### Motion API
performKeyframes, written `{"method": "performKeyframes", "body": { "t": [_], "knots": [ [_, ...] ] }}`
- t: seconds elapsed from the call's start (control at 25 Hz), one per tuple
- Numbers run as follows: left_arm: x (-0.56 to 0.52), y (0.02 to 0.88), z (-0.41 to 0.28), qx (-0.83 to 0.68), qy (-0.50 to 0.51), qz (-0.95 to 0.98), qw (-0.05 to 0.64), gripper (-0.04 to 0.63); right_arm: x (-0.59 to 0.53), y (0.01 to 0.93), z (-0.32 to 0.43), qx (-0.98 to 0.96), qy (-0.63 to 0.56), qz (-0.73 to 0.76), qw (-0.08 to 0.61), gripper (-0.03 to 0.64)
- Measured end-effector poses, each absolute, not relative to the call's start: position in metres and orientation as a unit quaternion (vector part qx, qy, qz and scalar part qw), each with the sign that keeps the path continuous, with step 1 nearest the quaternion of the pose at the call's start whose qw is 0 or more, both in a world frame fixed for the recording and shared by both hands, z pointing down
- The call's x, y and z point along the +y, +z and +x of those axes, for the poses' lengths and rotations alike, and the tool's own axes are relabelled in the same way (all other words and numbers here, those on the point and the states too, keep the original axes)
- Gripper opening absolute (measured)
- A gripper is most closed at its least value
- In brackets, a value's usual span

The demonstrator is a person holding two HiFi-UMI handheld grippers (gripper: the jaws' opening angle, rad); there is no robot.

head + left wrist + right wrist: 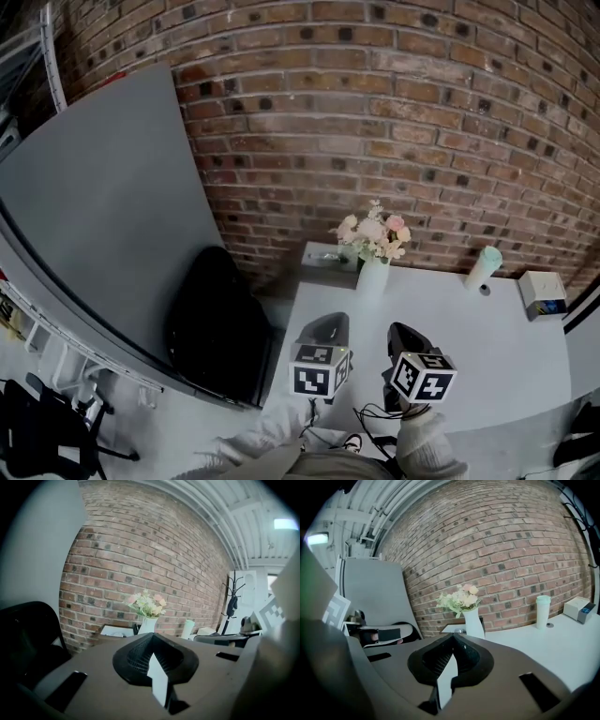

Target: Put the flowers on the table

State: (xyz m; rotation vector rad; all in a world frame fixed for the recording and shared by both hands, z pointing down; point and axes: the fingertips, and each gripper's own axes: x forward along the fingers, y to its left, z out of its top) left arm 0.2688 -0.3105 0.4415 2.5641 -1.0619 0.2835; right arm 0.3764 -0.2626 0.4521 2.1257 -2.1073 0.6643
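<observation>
From the head view, we look down on a white table [487,347] against a brick wall [394,112]. The flowers [373,234], pale pink and cream, stand in a white vase [372,278] at the table's far left corner. A mint cup [483,267] and a small box [542,293] sit further right. We hold the left gripper [328,321] and right gripper [403,332] at the near edge, well apart from the vase. A black chair [217,319] is at the left.

In the left gripper view, the jaws meet at their tips with nothing between them. The flowers [146,604] show ahead, beyond the tips.

In the right gripper view, the jaws are likewise together and empty (the vase [473,623] rises just above them in the picture, though far off).

The vase seems to rest on the table already, though its base is hard to make out. We judge the task is at its reaching stage: next, the jaws must part and one gripper must travel forward to the vase's narrow neck.
</observation>
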Motion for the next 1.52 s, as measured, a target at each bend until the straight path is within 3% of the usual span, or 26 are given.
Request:
{"method": "performKeyframes", "body": {
  "t": [0.52,1.52],
  "knots": [
    [-0.309,0.456,0.244,-0.32,0.115,0.923,0.181,0.009,-0.249,0.457,0.335,-0.651,0.216,0.727,0.045,0.023],
    [-0.295,0.454,0.279,-0.329,0.115,0.922,0.17,0.009,-0.236,0.455,0.376,-0.652,0.205,0.728,0.058,0.023]
  ]
}}
